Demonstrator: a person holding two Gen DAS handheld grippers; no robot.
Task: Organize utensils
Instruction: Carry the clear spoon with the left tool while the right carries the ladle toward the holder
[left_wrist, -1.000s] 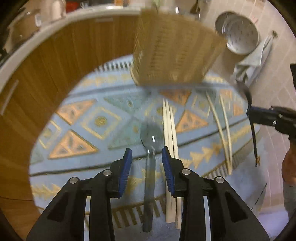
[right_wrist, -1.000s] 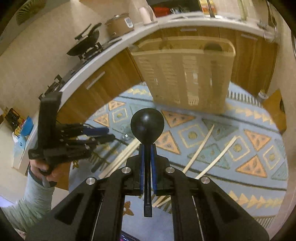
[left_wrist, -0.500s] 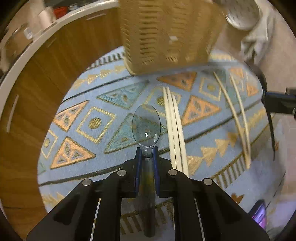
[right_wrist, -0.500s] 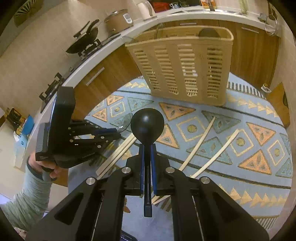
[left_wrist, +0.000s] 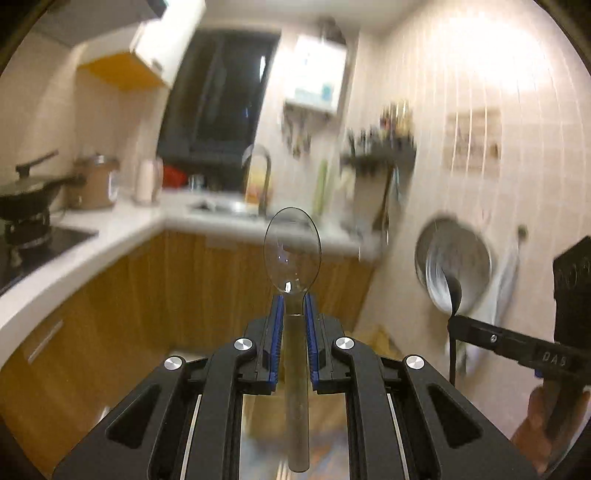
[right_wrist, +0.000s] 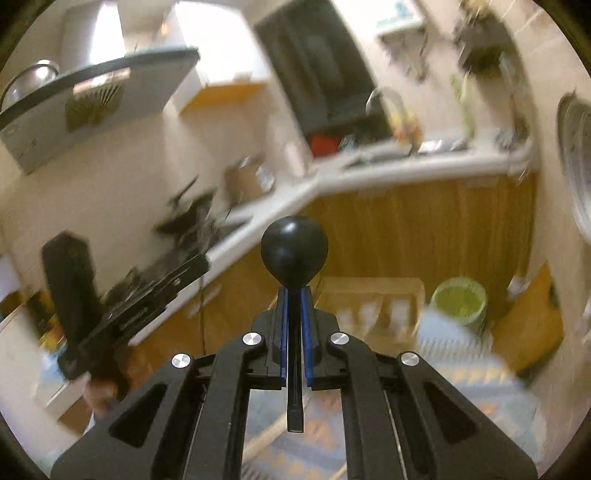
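Note:
My left gripper (left_wrist: 293, 301) is shut on a clear plastic spoon (left_wrist: 291, 254), bowl pointing up and forward, lifted high so the kitchen wall shows behind it. My right gripper (right_wrist: 294, 295) is shut on a black spoon (right_wrist: 294, 249), also raised. The beige slatted basket (right_wrist: 369, 302) stands on the floor rug below and ahead in the right wrist view. The right gripper with the black spoon (left_wrist: 455, 295) shows at the right of the left wrist view. The left gripper (right_wrist: 162, 284) shows at the left of the right wrist view.
A white L-shaped counter (left_wrist: 110, 229) over wooden cabinets (right_wrist: 424, 229) carries a pan, a pot and a sink. A green bin (right_wrist: 460, 301) stands right of the basket. A steel colander (left_wrist: 458, 258) hangs on the tiled wall. Chopsticks (right_wrist: 266, 437) lie on the patterned rug.
My left gripper closed on the clear spoon and lifted it off the rug. Both grippers tilted up and rose, so the views swung from the rug to the kitchen walls.

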